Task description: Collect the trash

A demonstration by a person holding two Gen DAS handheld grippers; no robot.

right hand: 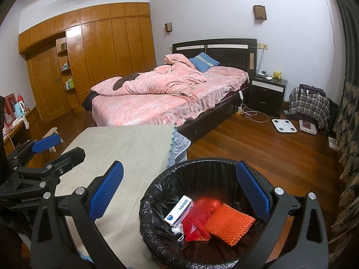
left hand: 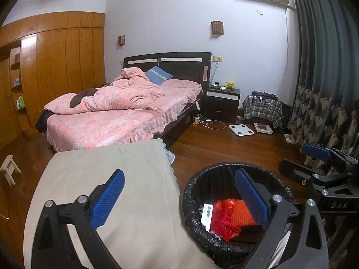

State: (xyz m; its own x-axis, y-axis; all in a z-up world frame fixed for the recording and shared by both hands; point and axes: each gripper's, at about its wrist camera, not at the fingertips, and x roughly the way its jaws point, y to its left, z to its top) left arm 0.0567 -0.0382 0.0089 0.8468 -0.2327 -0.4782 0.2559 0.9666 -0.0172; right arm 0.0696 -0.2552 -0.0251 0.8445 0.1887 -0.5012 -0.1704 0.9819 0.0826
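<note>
A round bin with a black liner [left hand: 195,192] [right hand: 154,192] stands on the floor beside a table with a beige cloth [left hand: 107,179] [right hand: 125,148]. Inside lie a white and blue box [right hand: 178,210] [left hand: 206,215], a red plastic bag [right hand: 199,217] [left hand: 223,217] and an orange textured pad [right hand: 228,224] [left hand: 241,215]. My left gripper [left hand: 179,195] is open and empty, straddling the table edge and the bin rim. My right gripper [right hand: 179,190] is open and empty above the bin. Each gripper shows in the other's view, the right [left hand: 318,157] and the left [right hand: 51,145].
A bed with pink bedding [left hand: 116,109] [right hand: 170,96] stands behind the table. A dark nightstand [left hand: 222,103], a white scale [left hand: 241,129], a plaid-covered pile [left hand: 263,109] and cables lie on the wood floor. Curtains [left hand: 325,78] hang at right. A small wooden stool [left hand: 9,170] is left.
</note>
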